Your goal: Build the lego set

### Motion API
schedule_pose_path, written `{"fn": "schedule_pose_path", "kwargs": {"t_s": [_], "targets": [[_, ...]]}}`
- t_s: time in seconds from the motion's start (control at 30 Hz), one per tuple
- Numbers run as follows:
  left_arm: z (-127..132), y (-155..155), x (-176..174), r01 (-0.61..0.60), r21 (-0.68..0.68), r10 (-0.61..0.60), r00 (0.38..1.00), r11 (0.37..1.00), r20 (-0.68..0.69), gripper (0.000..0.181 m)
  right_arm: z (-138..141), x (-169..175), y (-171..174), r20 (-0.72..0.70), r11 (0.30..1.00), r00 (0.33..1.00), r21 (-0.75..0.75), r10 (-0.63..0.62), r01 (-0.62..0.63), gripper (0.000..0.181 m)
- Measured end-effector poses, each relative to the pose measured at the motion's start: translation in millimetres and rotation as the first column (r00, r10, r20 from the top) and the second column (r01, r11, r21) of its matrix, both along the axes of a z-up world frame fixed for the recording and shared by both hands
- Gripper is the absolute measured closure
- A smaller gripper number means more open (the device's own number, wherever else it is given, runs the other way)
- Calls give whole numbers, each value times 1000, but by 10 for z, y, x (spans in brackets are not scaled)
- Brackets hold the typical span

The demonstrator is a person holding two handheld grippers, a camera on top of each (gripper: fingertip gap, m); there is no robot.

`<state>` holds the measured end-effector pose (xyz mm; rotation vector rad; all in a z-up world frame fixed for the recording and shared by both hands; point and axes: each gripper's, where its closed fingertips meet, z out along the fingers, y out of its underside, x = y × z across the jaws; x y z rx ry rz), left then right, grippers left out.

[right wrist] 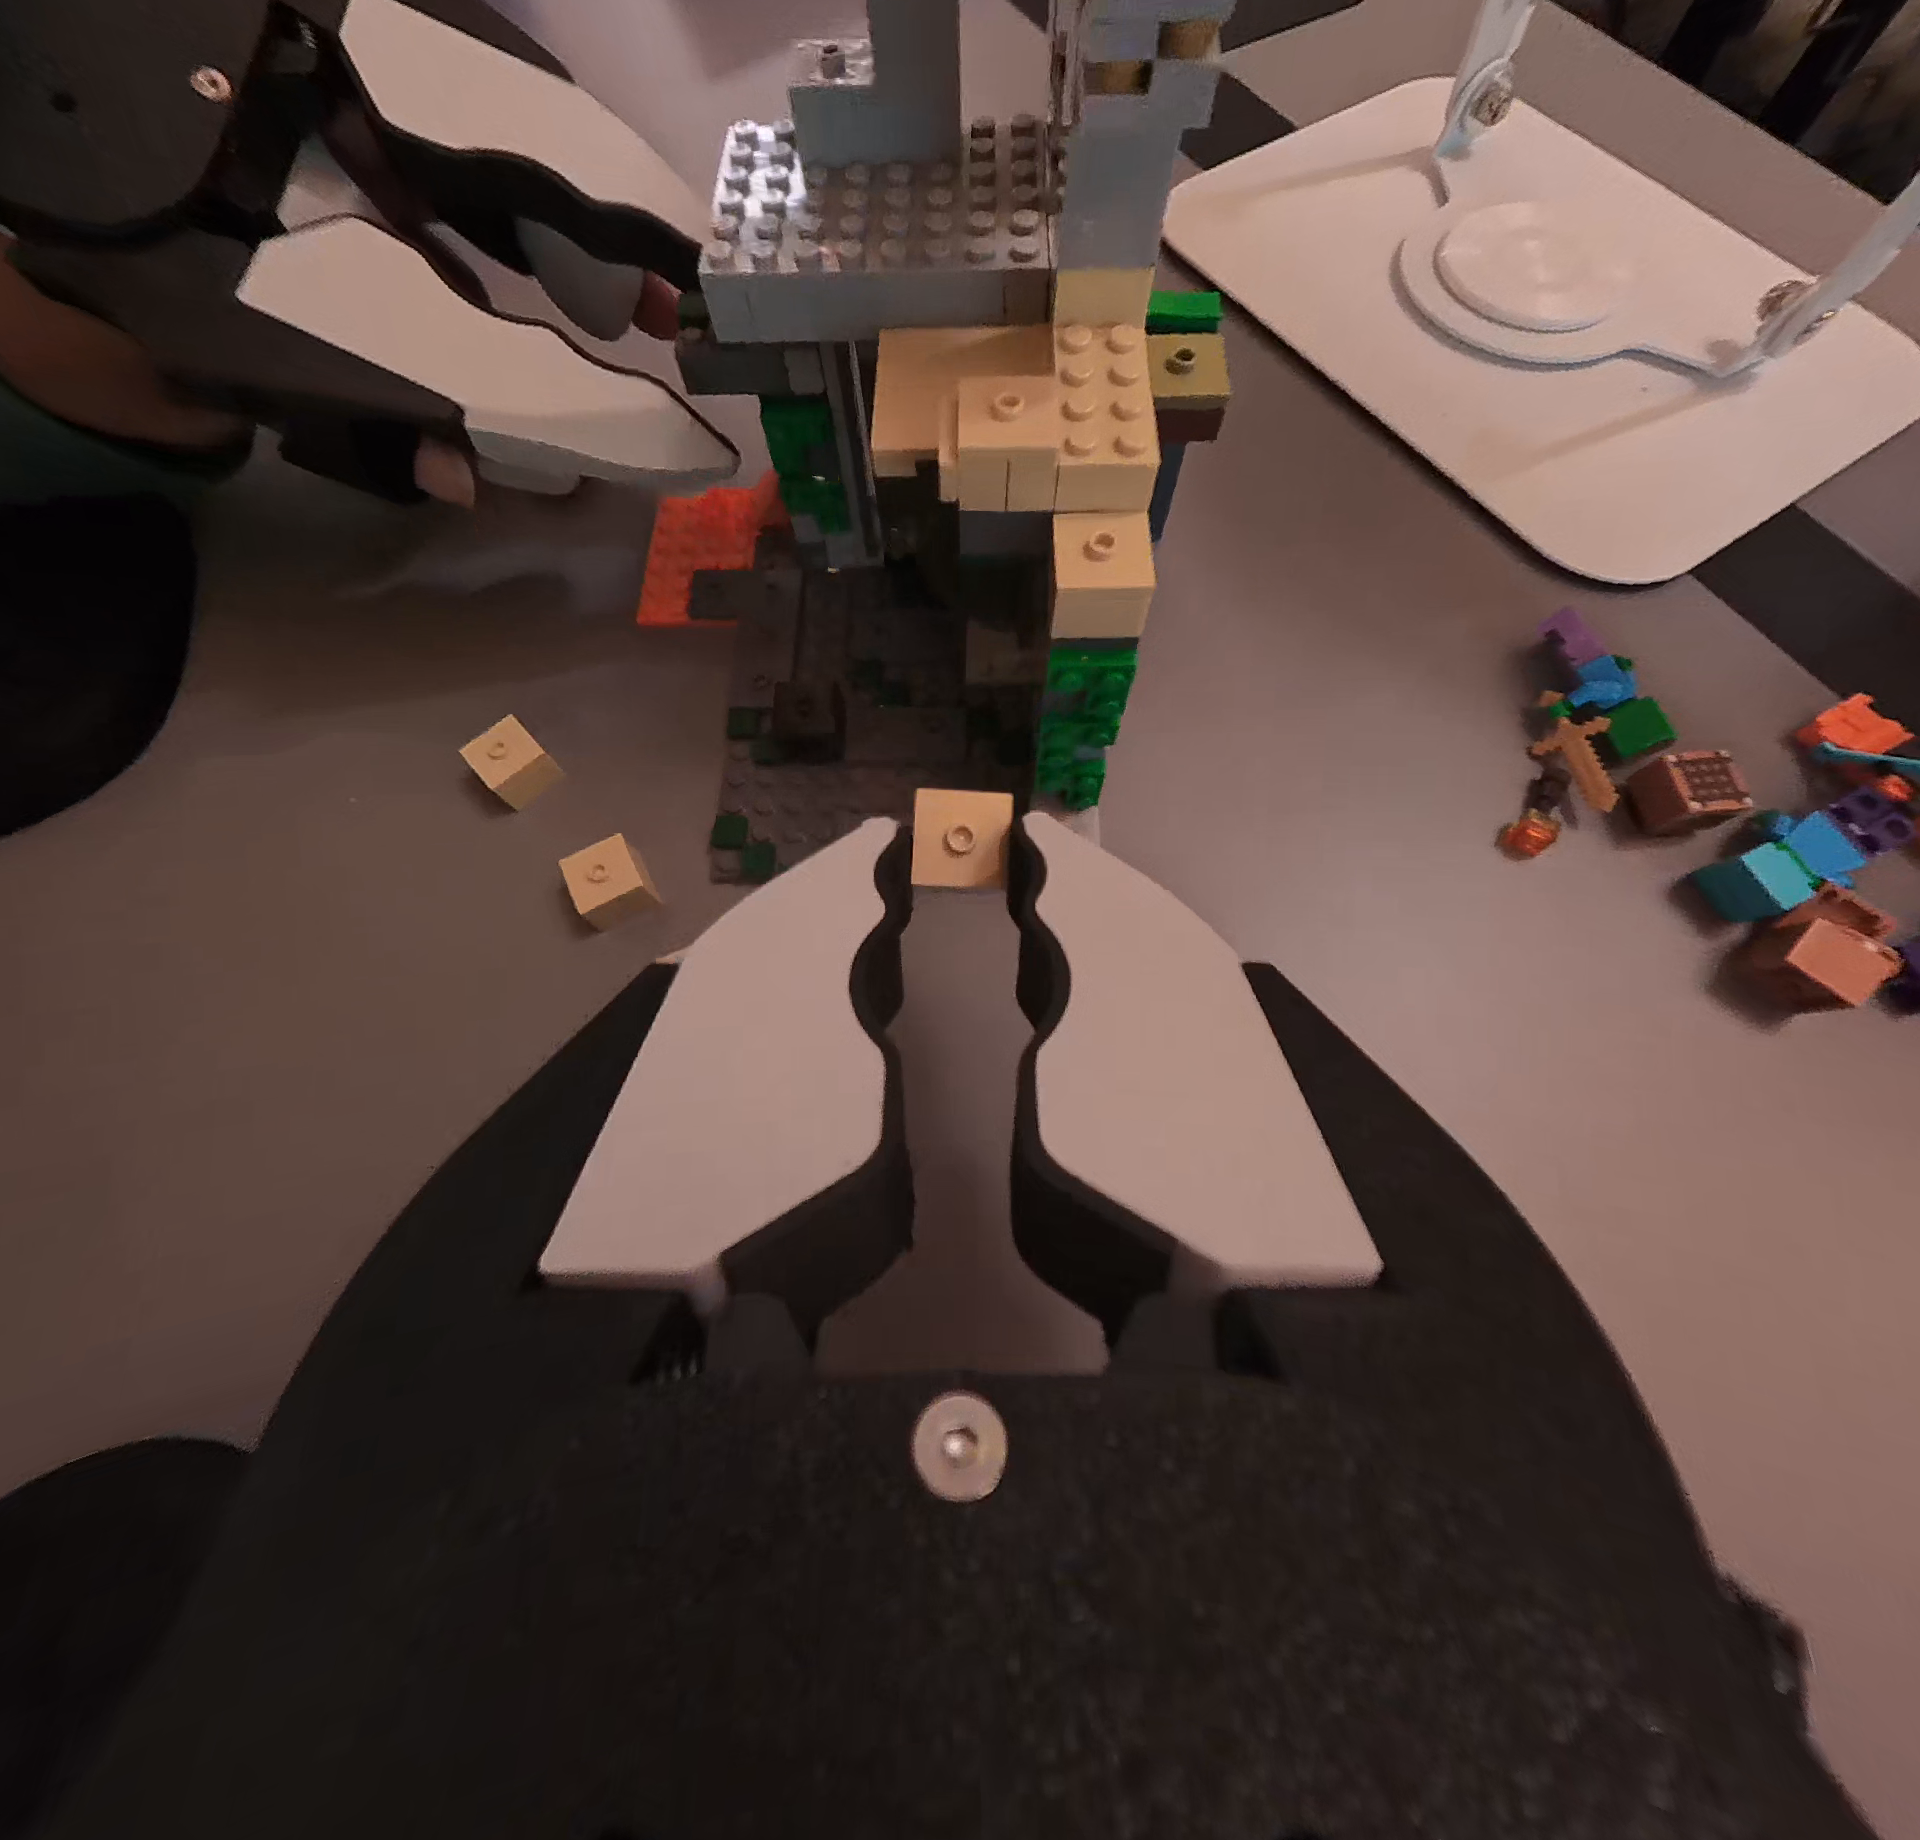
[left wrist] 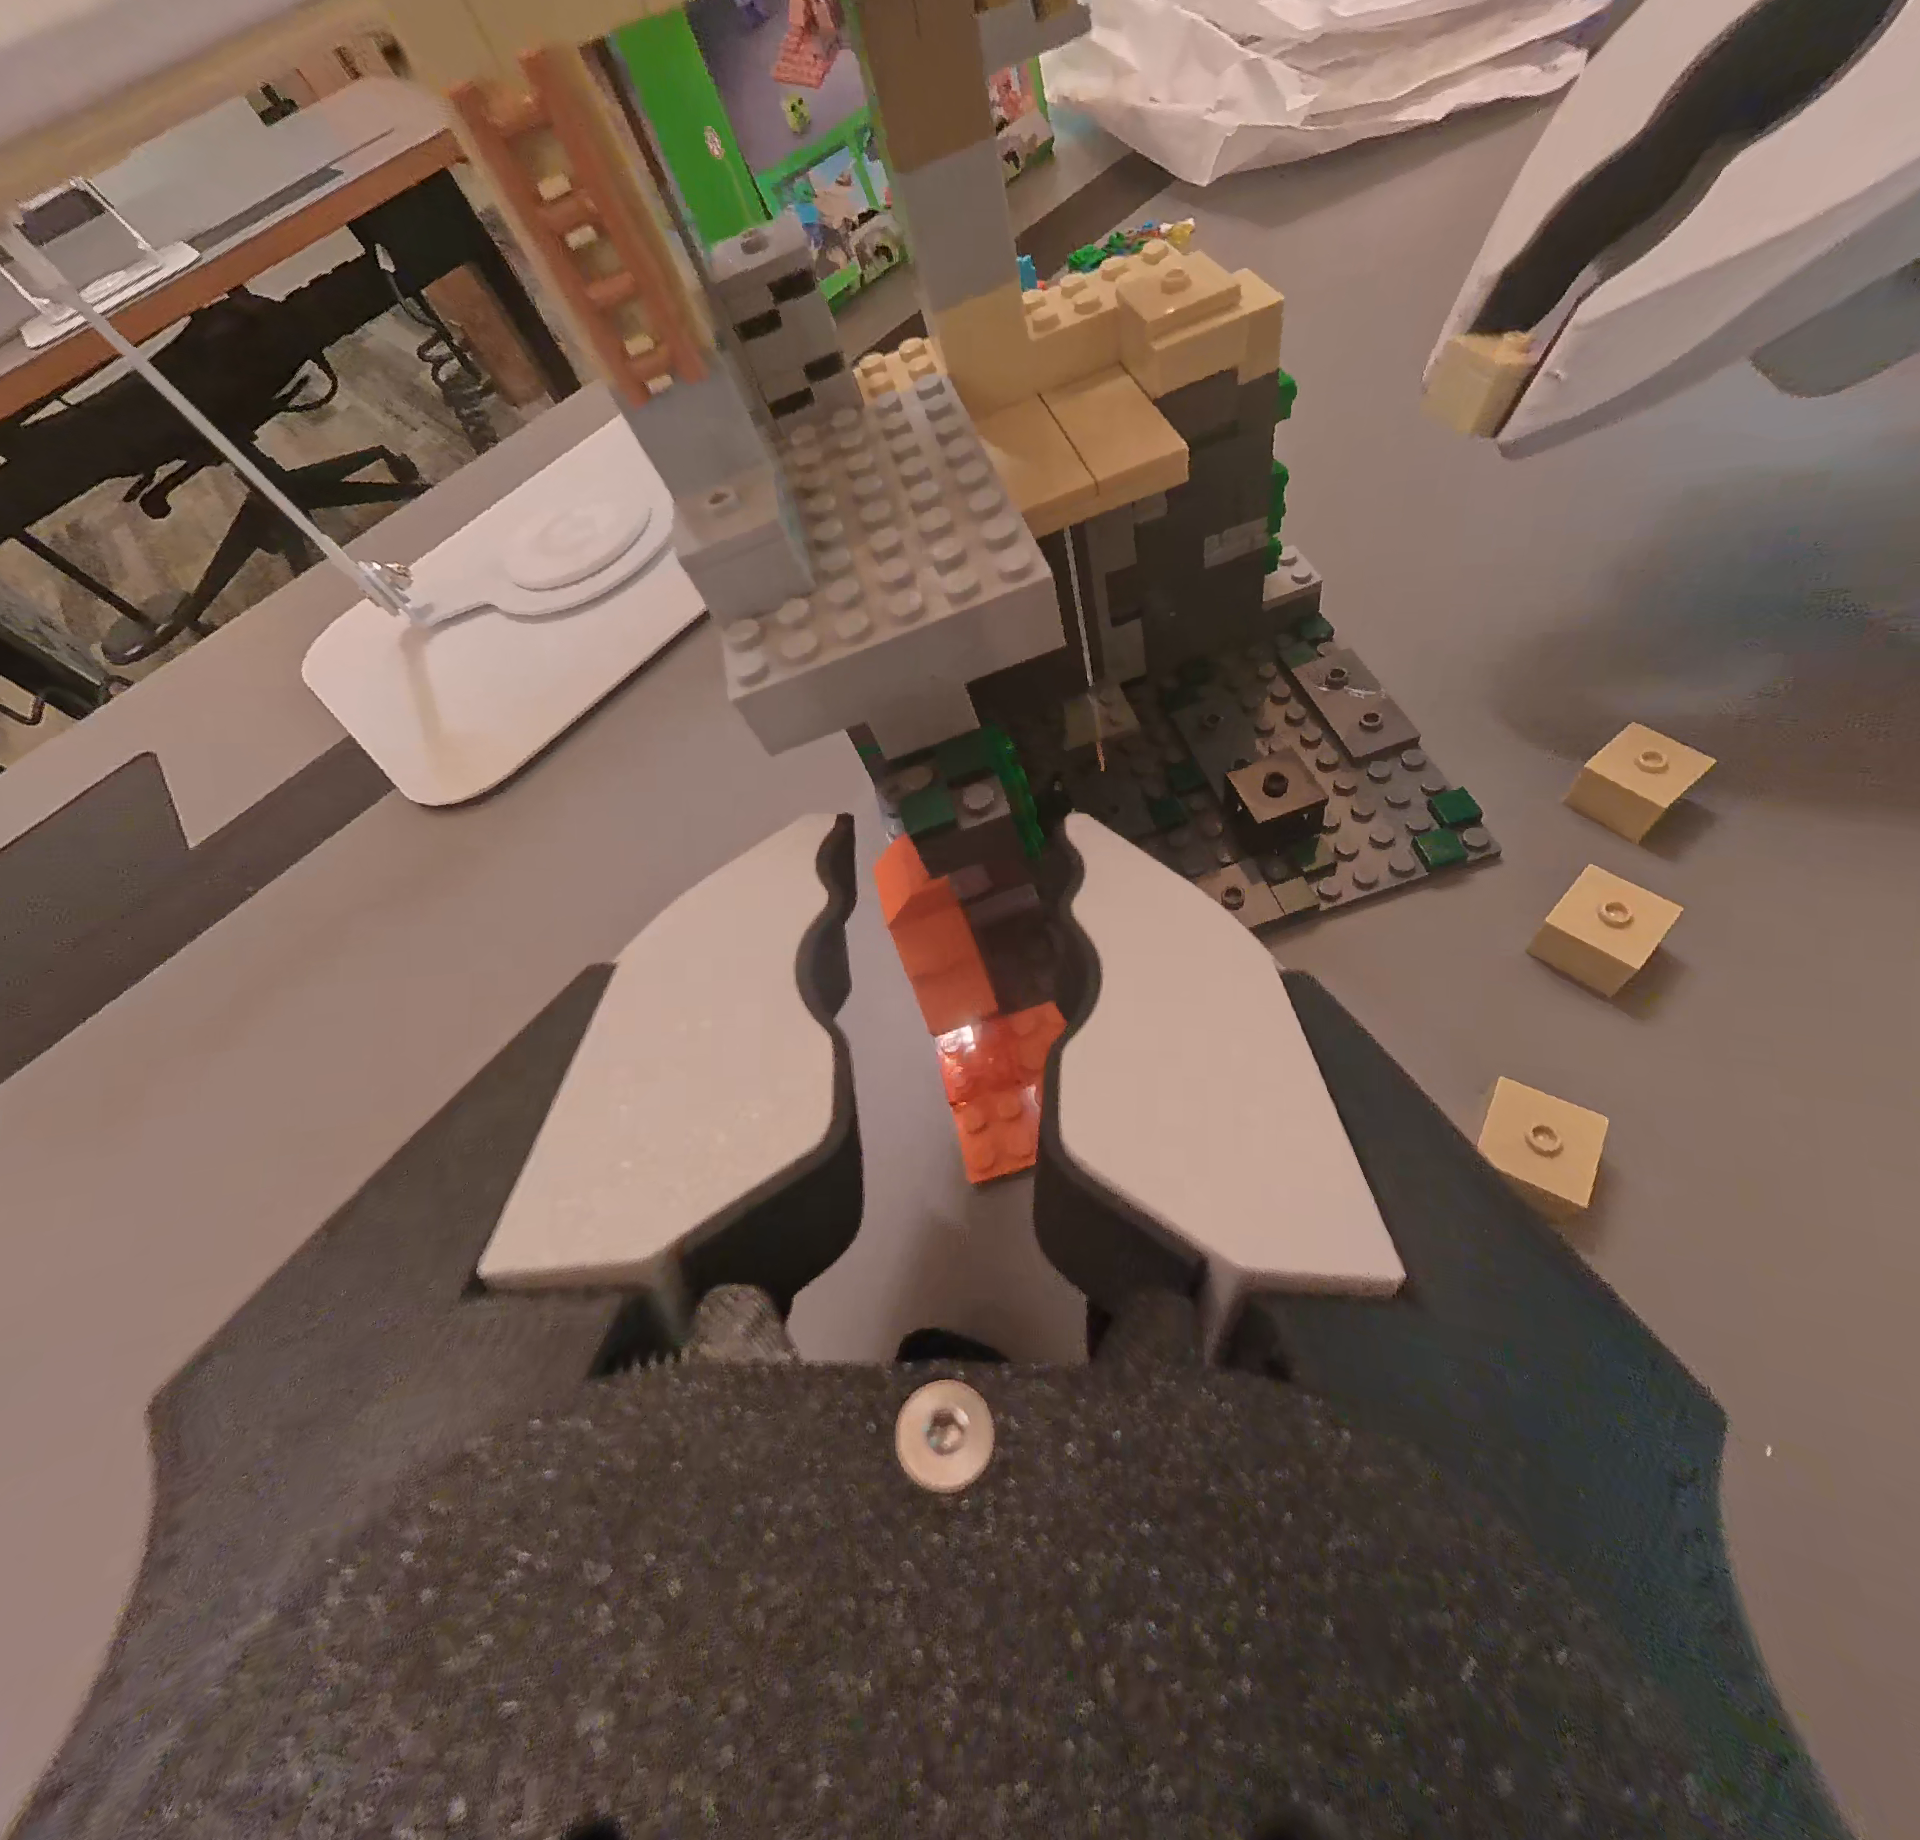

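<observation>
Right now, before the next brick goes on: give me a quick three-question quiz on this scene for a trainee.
1. True or false: the right gripper holds a tan brick.
2. In the left wrist view, how many loose tan bricks lie on the table?
3. The orange bricks sit at the model's: A) top, B) base, C) ladder.
Key: 1 true; 2 three; 3 B.

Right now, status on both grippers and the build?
Right gripper shut on tan single-stud brick. Left gripper shut around tall grey-and-tan lego tower base. Loose tan bricks beside it, path clear.
</observation>
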<state>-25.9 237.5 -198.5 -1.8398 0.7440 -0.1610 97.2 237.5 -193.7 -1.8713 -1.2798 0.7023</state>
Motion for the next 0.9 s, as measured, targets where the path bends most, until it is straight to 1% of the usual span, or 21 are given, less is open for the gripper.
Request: {"fn": "schedule_pose_path", "kwargs": {"t_s": [0.1, 0.23, 0.37, 0.53, 0.77, 0.9], "targets": [[30, 16, -17, -9, 17, 9, 1000, 1000, 14, 146, -14, 42, 10, 4, 1000, 1000, 20, -10, 9, 164], [32, 33, -29, -14, 25, 13, 999, 1000, 33, 146, -1, 47, 9, -30, 1000, 999, 6, -22, 22, 164], [32, 32, -28, -12, 33, 10, 999, 999, 41, 146, -59, 43, 32, -25, 999, 999, 18, -33, 33, 164], [32, 20, -26, -5, 42, 3, 999, 999, 50, 148, -135, 2, 6, -23, 1000, 999, -7, -23, 23, 164], [77, 35, -59, -23, 62, 18, 996, 998, 83, 151, -144, -24, -10, -32, 1000, 999, -8, -19, 19, 164], [78, 39, -67, -21, 73, 16, 997, 997, 74, 152, -126, -27, -8, -42, 1000, 999, -8, -20, 20, 164]]}}
